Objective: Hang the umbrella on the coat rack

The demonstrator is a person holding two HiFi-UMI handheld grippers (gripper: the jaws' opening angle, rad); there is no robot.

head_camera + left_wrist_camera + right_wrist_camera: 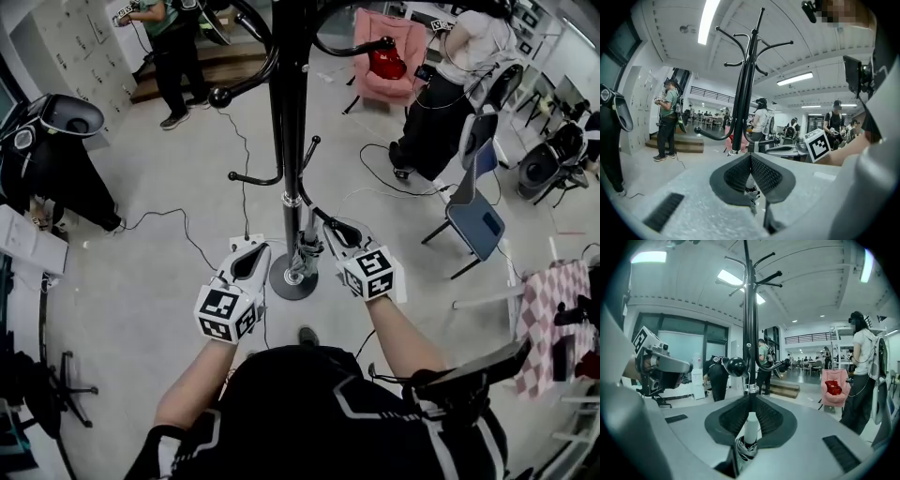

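Pale floor (pixel 169 281) bears the coat rack's round base (pixel 292 279), black cables (pixel 187 239), a blue chair (pixel 473 211)

Held low and forward, left tongs (pixel 253 251) closed, right tongs (pixel 333 231) clamped on the umbrella (pixel 750 427).

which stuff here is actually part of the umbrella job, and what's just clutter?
Job:
- umbrella, clamped in the right tool
- coat rack
- left tool, jaws together

Clutter:
- pink armchair
- blue chair
- checked cloth
- floor cable
- bystanders
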